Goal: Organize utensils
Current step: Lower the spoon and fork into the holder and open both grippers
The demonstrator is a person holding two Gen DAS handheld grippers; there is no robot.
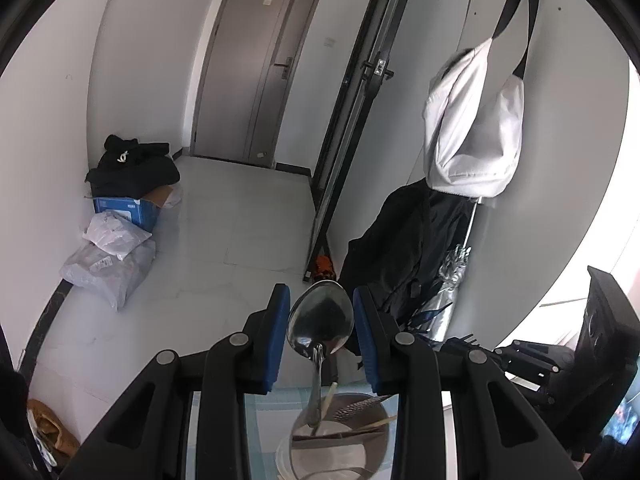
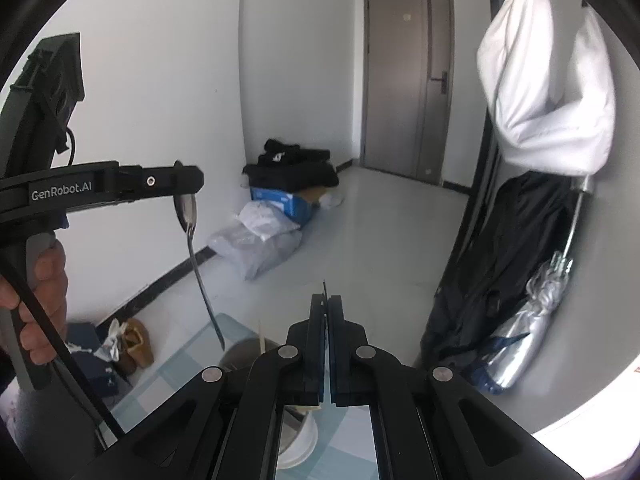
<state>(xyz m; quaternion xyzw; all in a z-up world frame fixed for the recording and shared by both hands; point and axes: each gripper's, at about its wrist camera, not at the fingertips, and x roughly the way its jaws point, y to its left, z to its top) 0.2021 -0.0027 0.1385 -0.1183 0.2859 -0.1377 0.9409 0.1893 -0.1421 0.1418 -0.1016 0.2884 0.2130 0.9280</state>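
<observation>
We hold a metal spoon (image 1: 320,318) by its bowl in the left gripper (image 1: 321,334). The blue pads sit on either side of the bowl's edges, so the left jaws are clamped on the spoon and stand only partly apart. The spoon's long axis runs close to vertical: bowl up between the pads, handle hanging down. In the right wrist view the spoon (image 2: 196,256) shows from the side, its bowl tucked under the tip of the left gripper (image 2: 182,188) and its slim handle curving down with a slight lean, ending just above the rim of a metal container (image 2: 240,354).

From the left wrist view the handle's lower end points into that container (image 1: 340,436), where pale chopsticks (image 1: 362,426) and a dark-handled utensil lie across a white dish inside. The container stands on a worktop (image 2: 176,376) covered with a pale blue checked cloth.

Our right gripper (image 2: 327,312) has its jaws pressed together, with a thin dark sliver poking out above the tips; we cannot tell what it is. A hand (image 2: 36,296) grips the left gripper's handle.
</observation>
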